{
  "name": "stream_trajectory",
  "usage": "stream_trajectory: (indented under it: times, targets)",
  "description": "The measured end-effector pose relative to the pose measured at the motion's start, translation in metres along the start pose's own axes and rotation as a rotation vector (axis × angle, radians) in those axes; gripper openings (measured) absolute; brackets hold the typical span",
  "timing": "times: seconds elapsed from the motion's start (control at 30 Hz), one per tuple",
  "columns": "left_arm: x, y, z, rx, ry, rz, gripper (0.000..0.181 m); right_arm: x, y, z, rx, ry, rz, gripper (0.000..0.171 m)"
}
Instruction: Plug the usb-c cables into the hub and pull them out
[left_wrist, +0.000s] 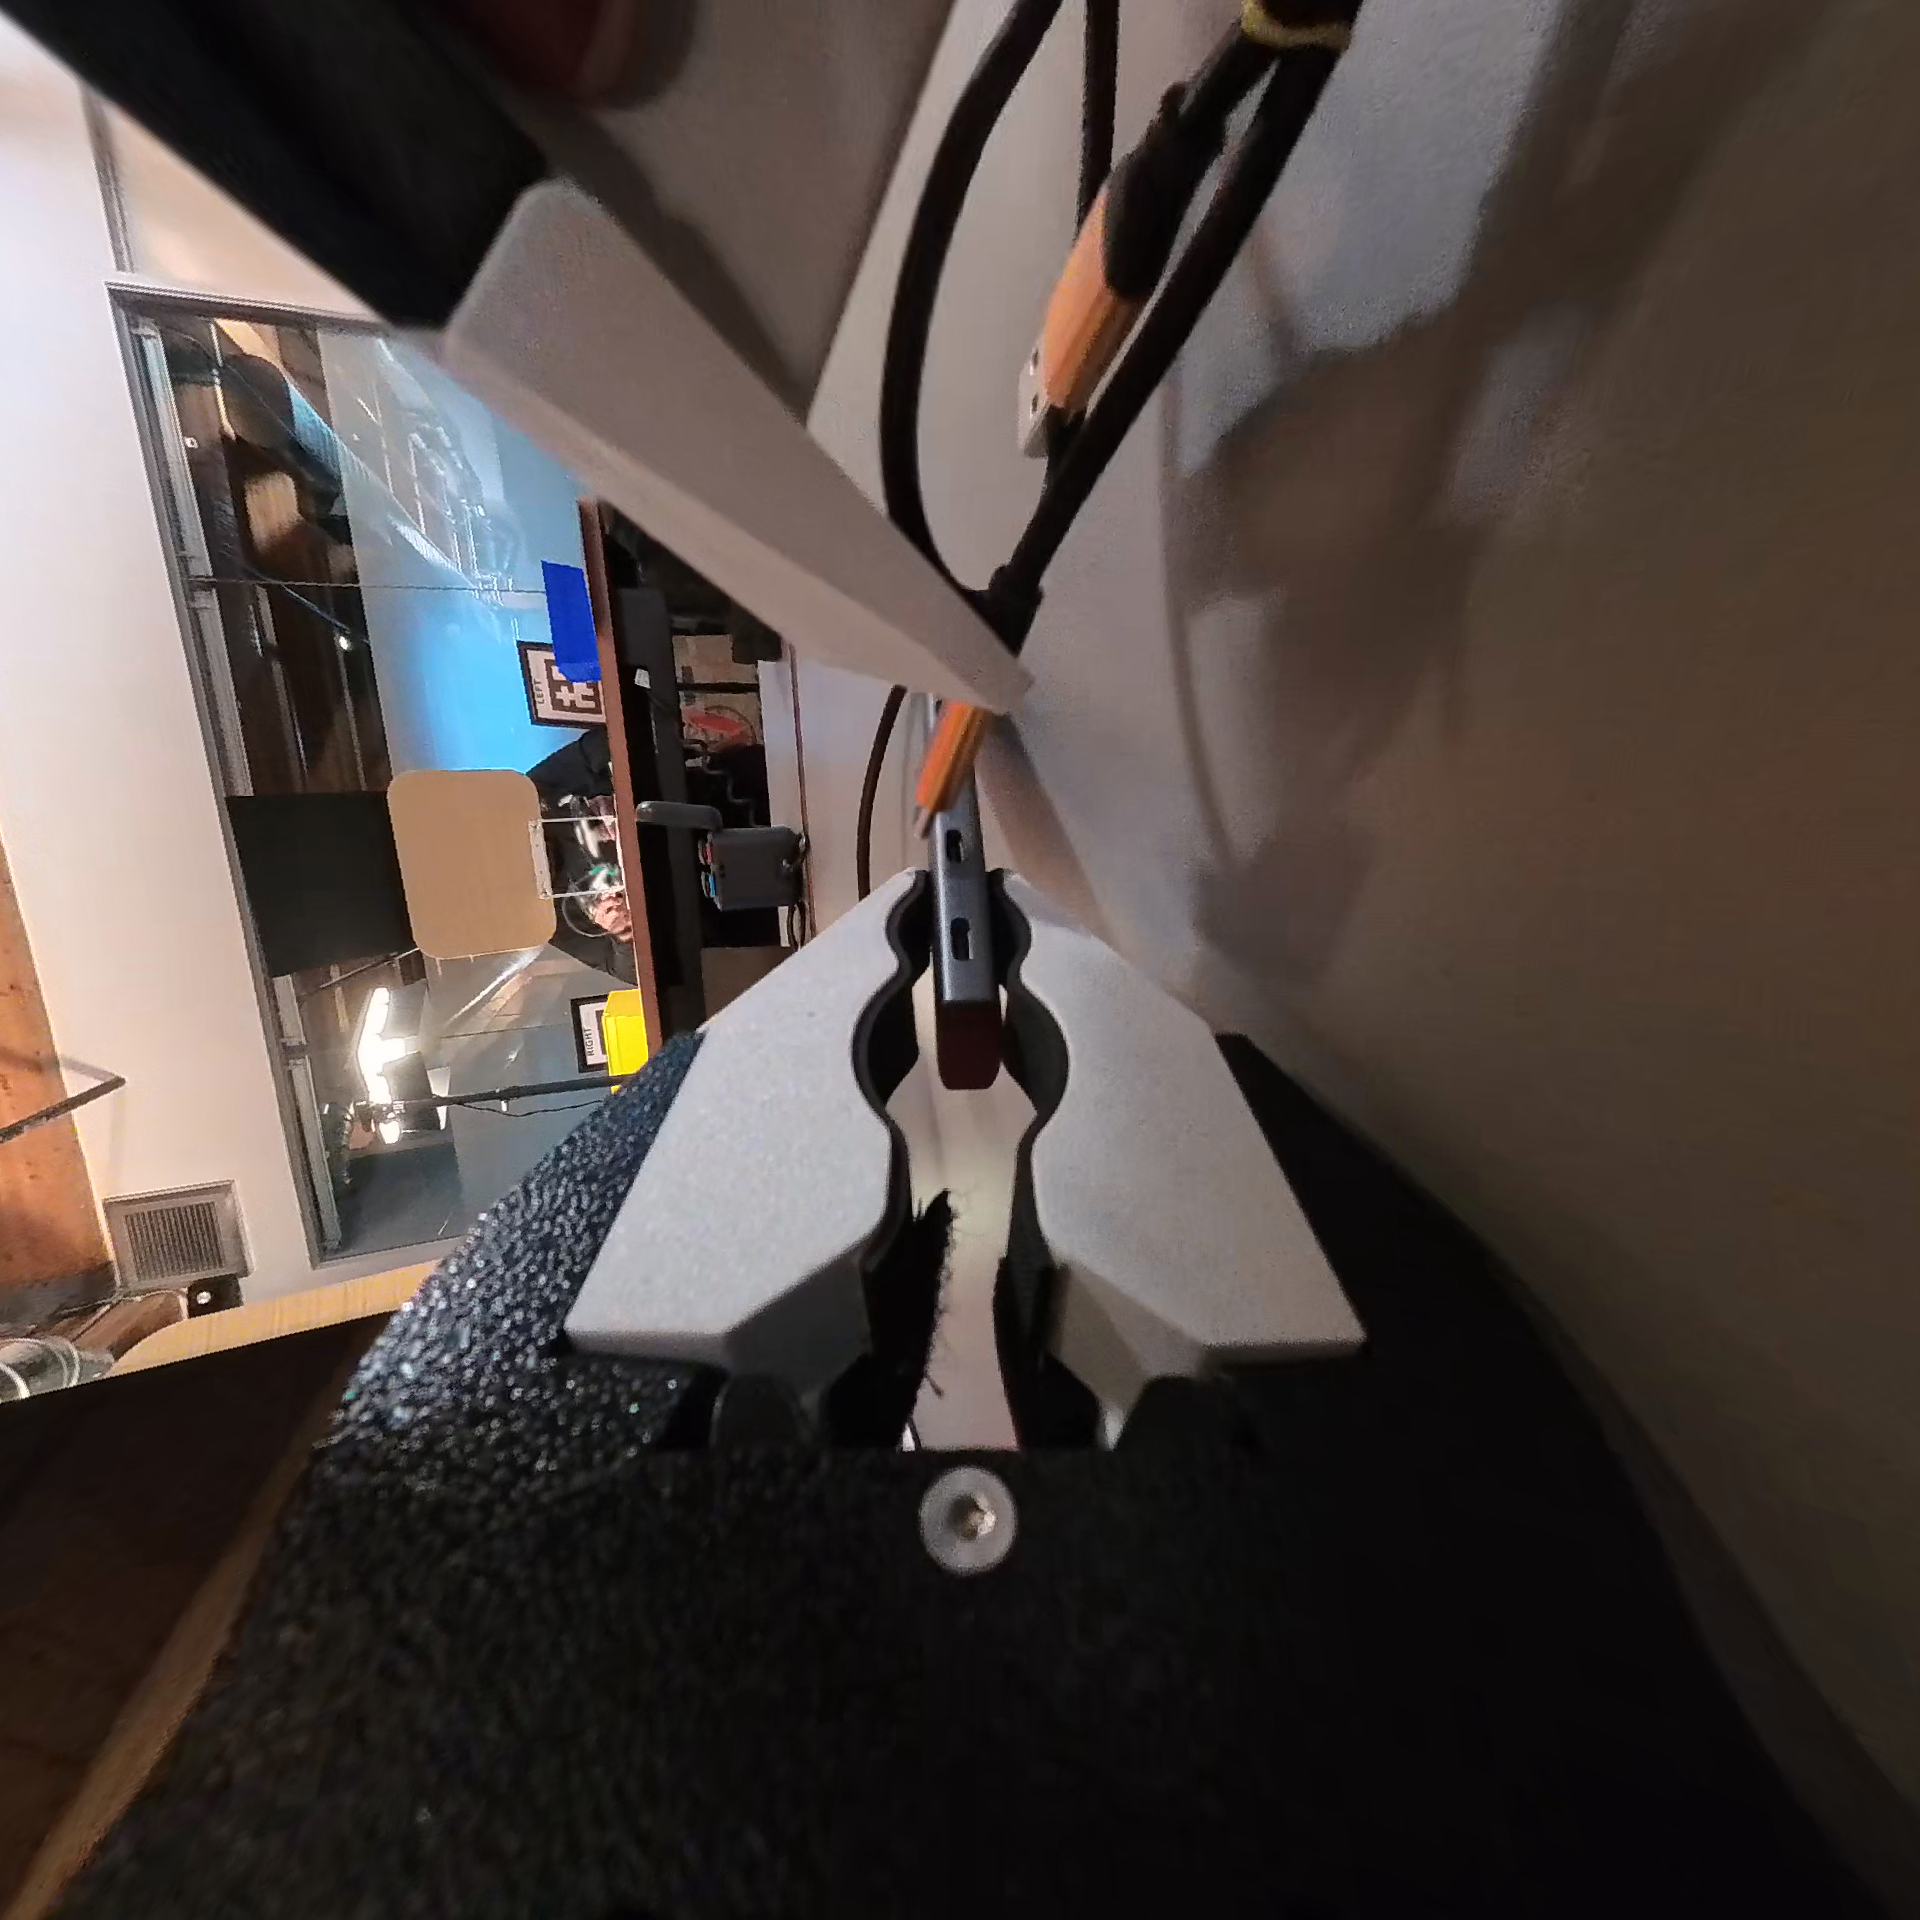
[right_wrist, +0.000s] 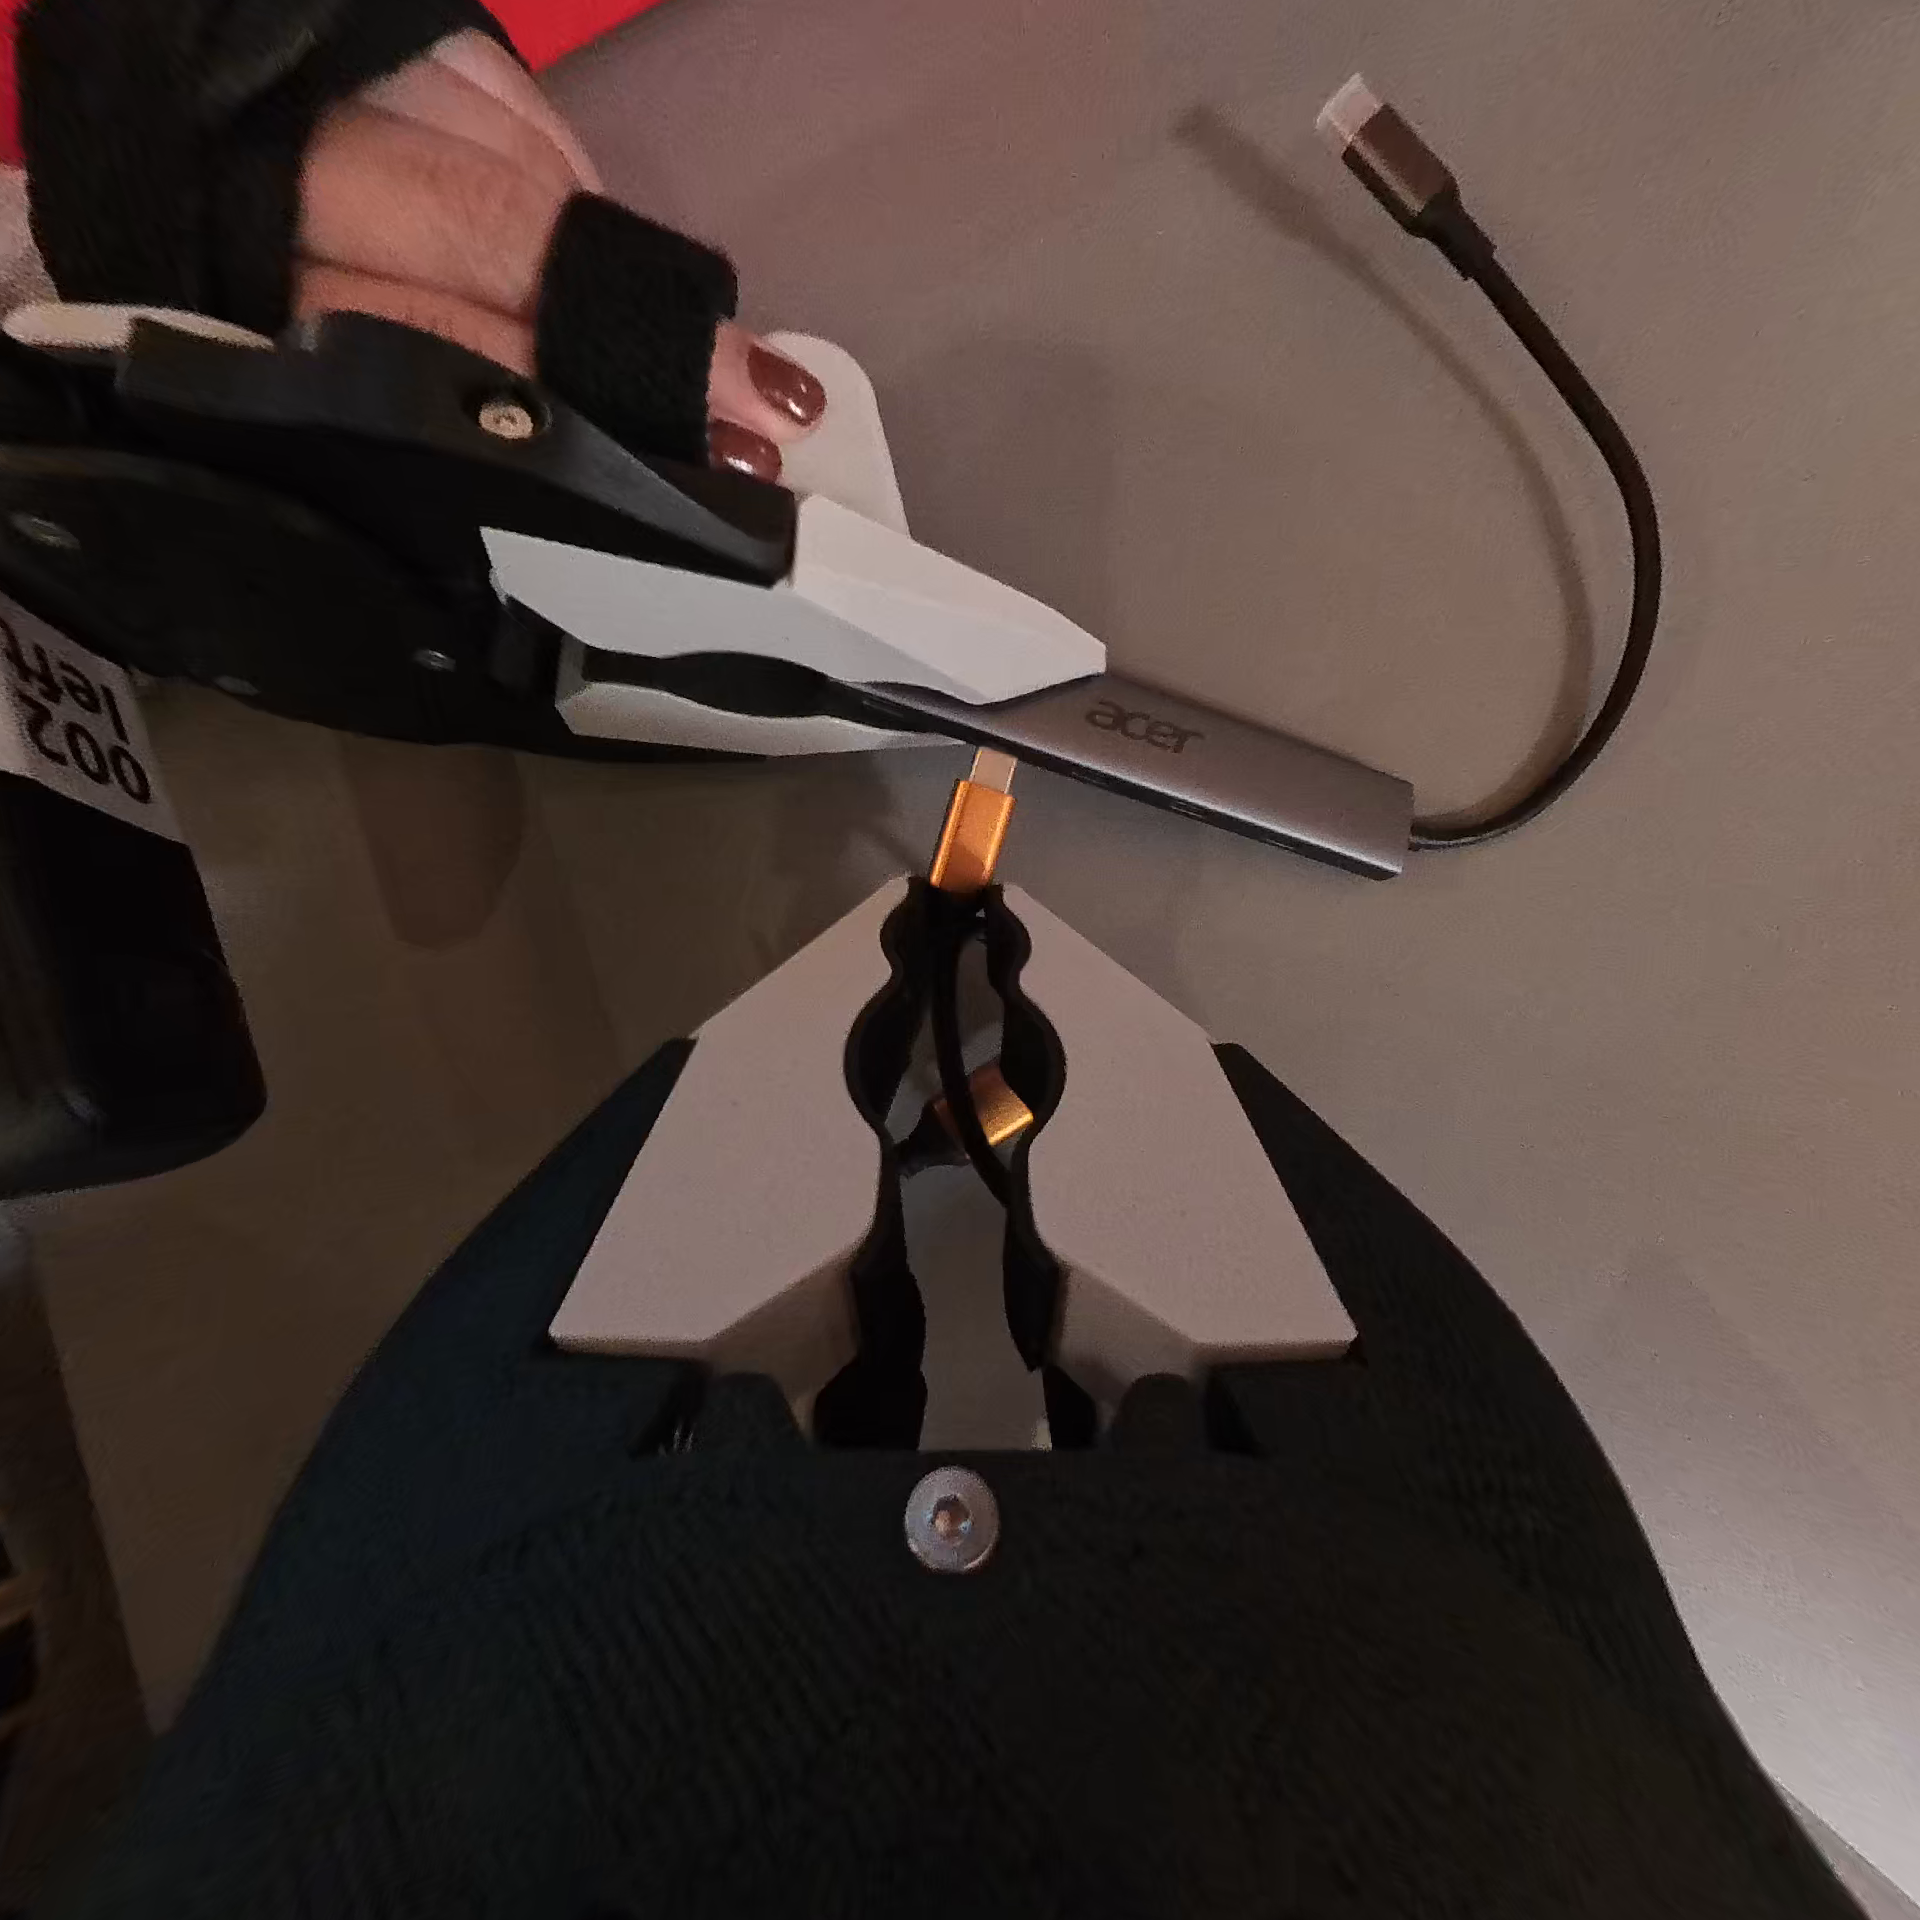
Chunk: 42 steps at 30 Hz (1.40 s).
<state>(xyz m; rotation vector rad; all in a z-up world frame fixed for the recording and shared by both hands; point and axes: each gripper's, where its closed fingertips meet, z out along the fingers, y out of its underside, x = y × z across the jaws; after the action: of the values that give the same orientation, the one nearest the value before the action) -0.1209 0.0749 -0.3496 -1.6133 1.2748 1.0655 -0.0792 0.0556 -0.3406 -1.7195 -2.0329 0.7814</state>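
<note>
- While the left gripper (right_wrist: 883, 717) steadies the grey hub (right_wrist: 1195, 764), the step in hand looks like seating an orange USB-C plug (right_wrist: 975, 826) in a port on the hub's long edge.
- To do it well, I judge the plug should stay square to the port and go straight in, with no twist, while the hub is kept from sliding.
- Right gripper (right_wrist: 954, 896): clenched on the black cable just behind the orange plug, which sticks out past the fingertips.
- Whether the silver tip is already inside the port or only touching the hub's edge, I cannot tell.
- Left gripper: clamped on one end of the hub, a gloved hand (right_wrist: 416, 239) on its handle.
- From the left wrist view, the hub (left_wrist: 961, 935) sits edge-on between the white fingers (left_wrist: 790, 1091), two ports showing.
- Hub's own short black lead (right_wrist: 1600, 520) curves away over the grey table (right_wrist: 1039, 260), its plug lying free.
- A second orange plug (left_wrist: 1075, 322) lies nearby on the table.
</note>
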Motion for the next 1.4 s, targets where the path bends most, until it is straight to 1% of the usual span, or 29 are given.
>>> stream_trajectory:
  times: [0.17, 0.5, 0.8, 0.93, 1.1, 1.3, 1.4]
  targets:
    - [0.0004, 0.0000, 0.0002, 0.000, -0.001, 0.006, 0.007, -0.0033, 0.0034, 0.0049, -0.070, -0.020, -0.038, 0.009]
    - [0.0011, 0.0010, 0.0008, 0.003, 0.001, 0.017, 0.007, -0.0004, -0.0005, 0.0057, -0.087, -0.057, -0.034, 0.008]
    - [0.0017, -0.0006, 0.0010, -0.016, -0.015, 0.080, 0.007, 0.0016, 0.0014, 0.0068, -0.140, -0.070, -0.059, 0.009]
    - [0.0023, -0.0027, 0.0009, -0.028, -0.034, 0.142, 0.007, 0.0014, 0.0011, 0.0063, -0.162, -0.065, -0.080, 0.008]
    - [0.0028, -0.0023, 0.0014, -0.035, -0.012, 0.064, 0.007, 0.0009, -0.0023, 0.0053, -0.112, -0.046, -0.069, 0.008]
    - [0.0038, -0.0064, 0.0017, -0.050, -0.037, 0.098, 0.007, 0.0021, 0.0011, 0.0058, -0.077, -0.056, -0.030, 0.008]
    - [0.0044, -0.0066, 0.0022, -0.054, -0.034, 0.092, 0.007, -0.0001, -0.0034, 0.0042, -0.060, -0.038, -0.053, 0.007]
